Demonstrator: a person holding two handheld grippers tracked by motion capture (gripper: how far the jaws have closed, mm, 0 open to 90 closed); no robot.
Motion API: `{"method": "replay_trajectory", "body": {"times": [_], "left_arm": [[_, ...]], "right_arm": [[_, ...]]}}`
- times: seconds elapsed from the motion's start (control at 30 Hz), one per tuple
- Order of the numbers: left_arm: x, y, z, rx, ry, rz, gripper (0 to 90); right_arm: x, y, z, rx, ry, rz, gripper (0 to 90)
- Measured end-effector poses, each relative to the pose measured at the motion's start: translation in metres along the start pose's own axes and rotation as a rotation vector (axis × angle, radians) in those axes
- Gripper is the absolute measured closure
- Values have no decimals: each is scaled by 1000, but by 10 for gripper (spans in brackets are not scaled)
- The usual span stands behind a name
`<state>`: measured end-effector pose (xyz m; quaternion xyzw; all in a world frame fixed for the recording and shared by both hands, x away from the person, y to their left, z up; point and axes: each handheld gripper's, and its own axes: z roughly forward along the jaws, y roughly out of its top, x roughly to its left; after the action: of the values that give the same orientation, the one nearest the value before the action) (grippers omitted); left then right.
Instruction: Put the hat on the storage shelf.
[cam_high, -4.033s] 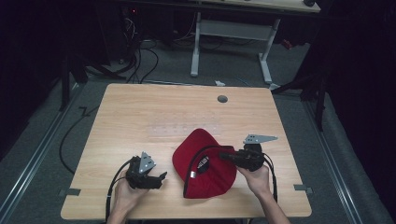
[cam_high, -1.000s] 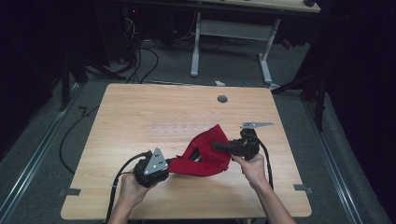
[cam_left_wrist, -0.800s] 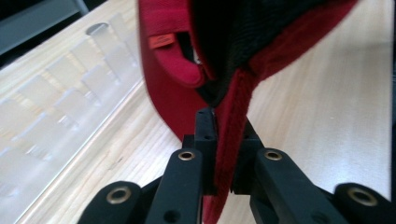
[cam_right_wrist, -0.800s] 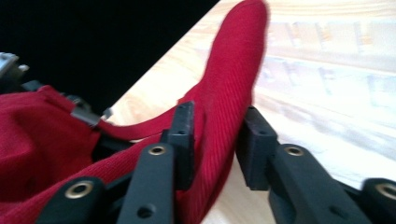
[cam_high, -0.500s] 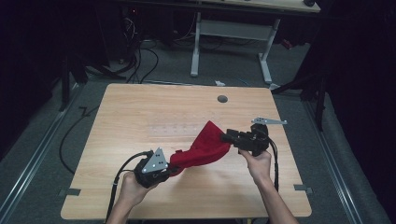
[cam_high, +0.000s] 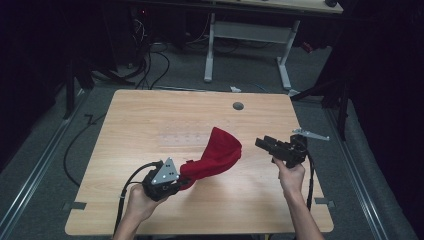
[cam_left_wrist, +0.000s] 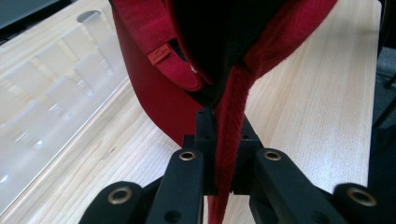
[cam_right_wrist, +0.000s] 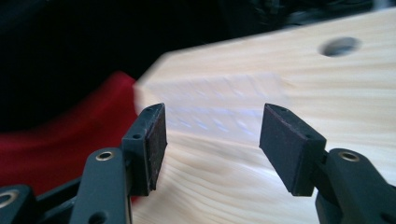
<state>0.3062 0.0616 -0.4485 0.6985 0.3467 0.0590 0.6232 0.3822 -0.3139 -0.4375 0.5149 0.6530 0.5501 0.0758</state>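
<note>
High view: a red cap (cam_high: 216, 156) hung from the left gripper (cam_high: 176, 186) over the front middle of the table (cam_high: 150, 120).

The cap stretched up and to the right from that gripper, its far end raised above the wood. In the left gripper view, the jaws were pressed together on a red edge band (cam_left_wrist: 229, 140) of the cap, with the dark lining and a small orange tag (cam_left_wrist: 159, 53) just beyond. The right gripper (cam_high: 260, 143) stood apart from the cap, to its right; its jaws had just been opening, and in the right gripper view the pads (cam_right_wrist: 158, 144) stood spread with nothing between them, the cap at the left edge. A round grommet hole (cam_high: 238, 106) sat near the table's far edge.
</note>
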Motion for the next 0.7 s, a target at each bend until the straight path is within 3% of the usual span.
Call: {"method": "replay_trajectory", "body": {"times": [0.2, 0.27, 0.3, 0.33, 0.37, 0.53, 0.7], "left_arm": [[11, 4, -10, -39, 39, -36, 850], [12, 7, -12, -57, 42, -52, 850], [14, 8, -12, -61, 42, -55, 850], [15, 10, -13, -73, 45, -67, 850], [16, 12, -13, -76, 49, -70, 850], [21, 17, -9, -81, 66, -93, 850], [24, 20, -7, -84, 78, -106, 850]], "right_arm": [[-17, -40, 19, 95, -183, -82, 403], [-23, -54, 26, 132, -272, -131, 401], [-23, -54, 26, 132, -272, -131, 401], [-23, -60, 30, 149, -325, -166, 397], [-23, -60, 30, 149, -325, -166, 397], [-25, -68, 34, 172, -419, -248, 395], [-30, -71, 36, 203, -474, -267, 384]]}}
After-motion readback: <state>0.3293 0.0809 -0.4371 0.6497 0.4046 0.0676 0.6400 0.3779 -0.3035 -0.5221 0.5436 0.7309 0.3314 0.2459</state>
